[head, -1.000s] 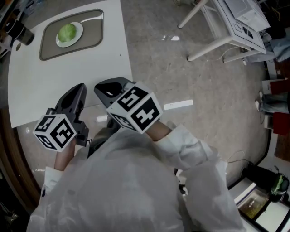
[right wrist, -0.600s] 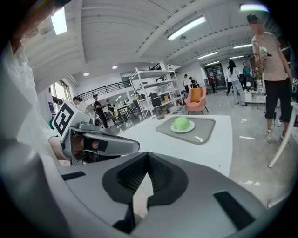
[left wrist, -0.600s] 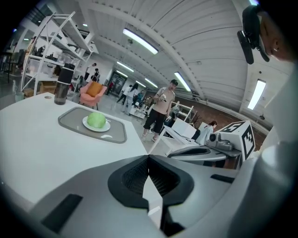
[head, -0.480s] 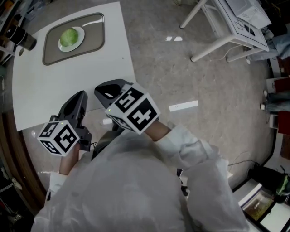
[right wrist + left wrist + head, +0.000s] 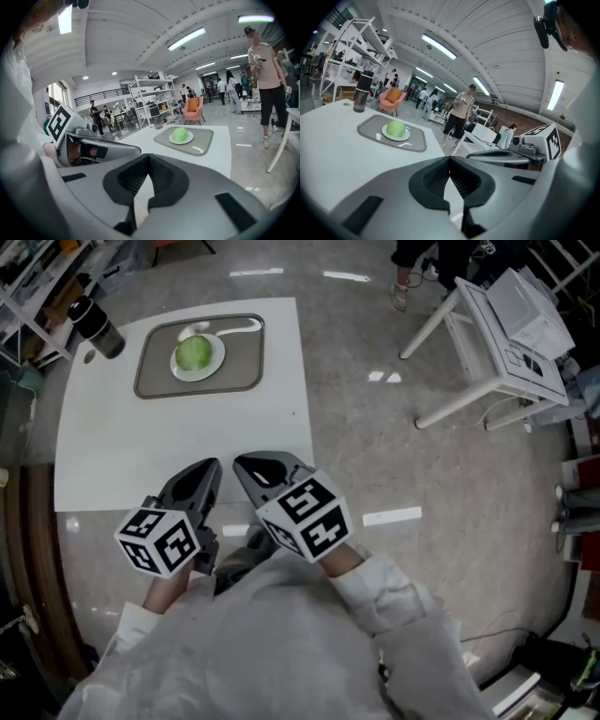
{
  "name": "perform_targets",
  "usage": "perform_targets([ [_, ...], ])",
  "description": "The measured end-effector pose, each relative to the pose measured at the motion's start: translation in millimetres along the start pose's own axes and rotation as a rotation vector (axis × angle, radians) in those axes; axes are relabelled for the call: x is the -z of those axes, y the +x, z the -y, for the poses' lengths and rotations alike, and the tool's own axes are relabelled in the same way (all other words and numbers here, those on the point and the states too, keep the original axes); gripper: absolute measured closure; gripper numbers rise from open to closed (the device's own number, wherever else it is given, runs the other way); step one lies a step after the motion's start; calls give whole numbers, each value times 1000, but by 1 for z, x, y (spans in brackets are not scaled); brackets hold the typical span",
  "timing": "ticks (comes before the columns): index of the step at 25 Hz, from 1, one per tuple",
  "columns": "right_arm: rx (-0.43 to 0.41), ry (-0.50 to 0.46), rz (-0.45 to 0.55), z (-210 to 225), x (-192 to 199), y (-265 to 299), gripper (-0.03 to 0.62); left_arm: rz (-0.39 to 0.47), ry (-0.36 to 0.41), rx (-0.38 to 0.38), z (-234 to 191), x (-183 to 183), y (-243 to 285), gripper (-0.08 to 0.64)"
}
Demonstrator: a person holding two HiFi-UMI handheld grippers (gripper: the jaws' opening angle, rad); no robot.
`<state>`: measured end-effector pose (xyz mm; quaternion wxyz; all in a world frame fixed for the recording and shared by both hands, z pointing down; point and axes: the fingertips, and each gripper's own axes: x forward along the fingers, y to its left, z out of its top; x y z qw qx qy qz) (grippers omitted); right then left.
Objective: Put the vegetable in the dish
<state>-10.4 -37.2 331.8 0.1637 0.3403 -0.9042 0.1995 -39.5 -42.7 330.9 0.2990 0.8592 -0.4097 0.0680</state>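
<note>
A round green vegetable (image 5: 194, 353) (image 5: 396, 128) (image 5: 179, 134) lies on a small white dish (image 5: 200, 369), which rests on a grey tray (image 5: 244, 362) at the far side of the white table (image 5: 141, 446). Both grippers hover near the table's front edge, far from the dish. My left gripper (image 5: 204, 472) (image 5: 450, 160) is shut with nothing between its jaws. My right gripper (image 5: 255, 465) (image 5: 149, 157) is shut and empty too, side by side with the left.
A dark bottle (image 5: 96, 327) stands at the table's far left corner. A white desk frame (image 5: 497, 324) stands on the floor to the right. People walk in the background of the gripper views (image 5: 459, 115). Shelving (image 5: 351, 56) lines the left.
The head view has shifted so the table, tray and vegetable now sit further right and lower in the picture. Both grippers stay shut and close to my body.
</note>
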Motion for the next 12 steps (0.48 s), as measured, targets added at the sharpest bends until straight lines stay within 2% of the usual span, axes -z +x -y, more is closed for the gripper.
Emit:
perform_targets([
  [5,29,24,33,0,-2,-5,580,17,21,1,1,-5,-4,552],
  [12,64,64,88,-11,-7,-6,580,19,1,-1,-7,0,-12,552],
])
